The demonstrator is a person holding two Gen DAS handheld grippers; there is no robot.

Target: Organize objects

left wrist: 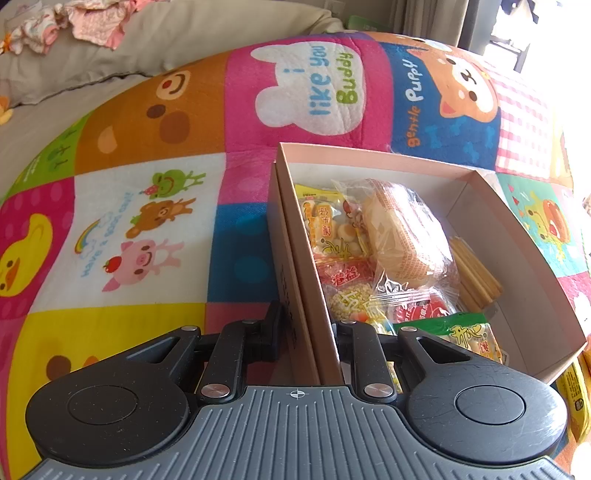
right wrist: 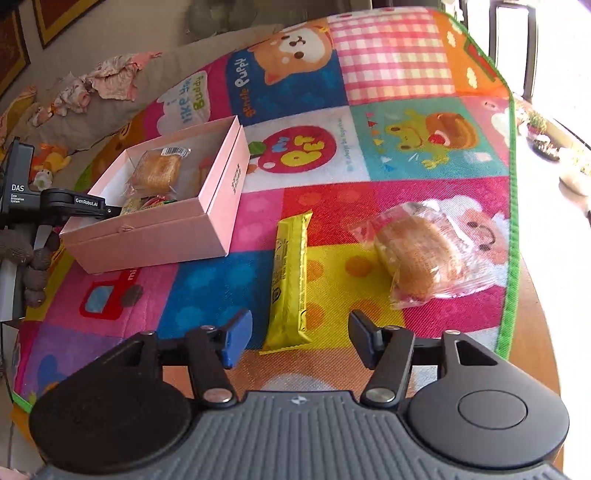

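Note:
A pink cardboard box stands open on the patchwork mat. Inside lie a wrapped bun, several snack packets, biscuit sticks and a green packet. My left gripper is shut on the box's near left wall, one finger outside and one inside. In the right wrist view the box sits at the left with the left gripper on its corner. My right gripper is open above the near end of a yellow snack bar. A second wrapped bun lies to its right.
The colourful mat covers a wooden table whose bare edge shows at the right. A grey cushion with crumpled clothes lies beyond the mat. Small plush toys sit at the far left.

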